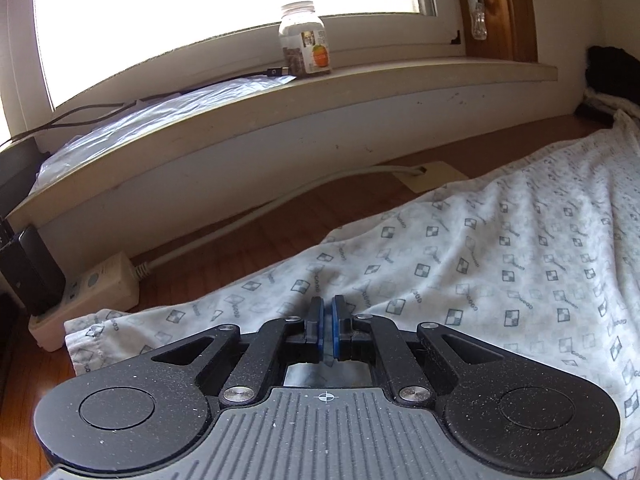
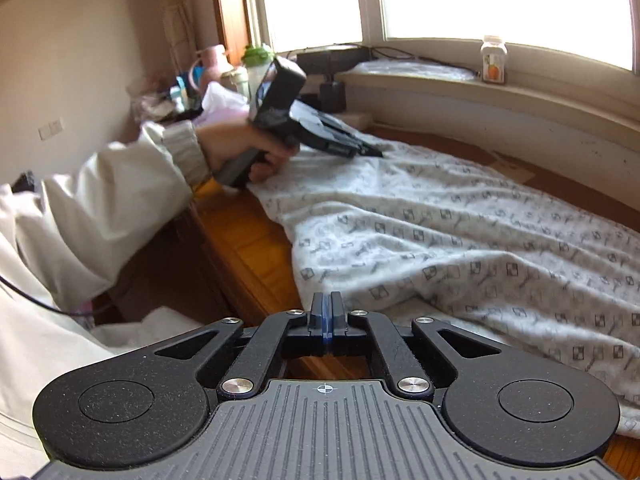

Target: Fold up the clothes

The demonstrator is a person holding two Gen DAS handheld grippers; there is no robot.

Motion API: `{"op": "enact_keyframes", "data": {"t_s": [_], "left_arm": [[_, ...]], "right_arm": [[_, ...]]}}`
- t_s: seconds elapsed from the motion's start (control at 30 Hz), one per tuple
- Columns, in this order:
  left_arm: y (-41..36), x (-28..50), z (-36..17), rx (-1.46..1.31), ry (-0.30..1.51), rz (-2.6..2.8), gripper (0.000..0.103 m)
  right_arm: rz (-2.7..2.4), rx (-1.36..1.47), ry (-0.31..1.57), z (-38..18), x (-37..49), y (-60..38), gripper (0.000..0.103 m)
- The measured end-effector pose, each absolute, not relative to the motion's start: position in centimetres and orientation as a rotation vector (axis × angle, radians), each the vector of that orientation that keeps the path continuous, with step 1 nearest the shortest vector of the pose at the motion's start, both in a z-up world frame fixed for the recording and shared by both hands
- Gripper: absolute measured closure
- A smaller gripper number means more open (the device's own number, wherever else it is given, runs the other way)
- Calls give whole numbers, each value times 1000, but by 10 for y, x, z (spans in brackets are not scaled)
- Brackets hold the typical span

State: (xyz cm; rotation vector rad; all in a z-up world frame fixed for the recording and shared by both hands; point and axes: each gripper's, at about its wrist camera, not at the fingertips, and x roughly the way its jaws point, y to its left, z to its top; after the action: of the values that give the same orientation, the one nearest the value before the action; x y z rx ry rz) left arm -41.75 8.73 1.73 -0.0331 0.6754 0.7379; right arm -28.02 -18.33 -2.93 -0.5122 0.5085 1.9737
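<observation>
Here the printed white garment (image 1: 500,248) lies spread along the wooden surface (image 1: 248,240), filling the lower right of the left wrist view and running from the centre to the right edge of the right wrist view (image 2: 460,240). It is long, loosely wrinkled and shows no crisp folded edge in either picture; whether it lies in a single layer cannot be told.

The left gripper (image 1: 327,312) sits low over the cloth near its end at the lower centre of its own view, its blue-padded jaws nearly together with only a thin gap; whether a bit of fabric is caught between them cannot be told. In the right wrist view the same tool appears at upper centre (image 2: 360,148), held by a hand (image 2: 248,152) in a pale sleeve (image 2: 120,184), its tip down on the garment.

The right gripper (image 2: 328,312) has its jaws pressed together on nothing visible, hovering at the lower centre just beside the garment's near edge, over bare wood.

As a judgement, the piece looks laid out rather than folded, so the folding itself appears to lie ahead for this garment.

Beyond, a power strip (image 1: 96,292) rests at the left, and a jar (image 1: 304,38) stands on the windowsill (image 1: 360,80) at upper centre.
</observation>
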Motion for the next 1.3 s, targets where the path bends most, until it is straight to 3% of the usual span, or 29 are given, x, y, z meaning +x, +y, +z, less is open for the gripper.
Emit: {"op": "enact_keyframes", "data": {"t_s": [0.17, 0.23, 0.27, 0.53, 0.67, 0.7, 0.73, 1.0, 1.3], "left_arm": [[80, -413, 14, 33, 697, 759, 97], [80, -412, 14, 43, 700, 761, 97], [80, -412, 14, 41, 700, 761, 97], [82, -413, 16, 23, 695, 756, 97], [82, -413, 17, 18, 693, 754, 97], [82, -413, 17, 17, 693, 754, 97], [82, -413, 17, 16, 693, 754, 97], [82, -413, 17, 17, 694, 755, 97], [73, -420, 23, -47, 671, 787, 91]], "right_arm": [[1961, -486, 520, -38, -280, -177, 88], [1956, -464, 521, -37, -280, -175, 68], [1951, -458, 531, -38, -279, -173, 64], [1868, -411, 640, -48, -265, -154, 56], [1869, -335, 671, -46, -260, -146, 56], [1863, -322, 653, -43, -259, -145, 65], [1857, -308, 634, -40, -258, -145, 98], [1793, -238, 496, -23, -254, -136, 99], [1735, -290, 492, -40, -252, -119, 99]]}}
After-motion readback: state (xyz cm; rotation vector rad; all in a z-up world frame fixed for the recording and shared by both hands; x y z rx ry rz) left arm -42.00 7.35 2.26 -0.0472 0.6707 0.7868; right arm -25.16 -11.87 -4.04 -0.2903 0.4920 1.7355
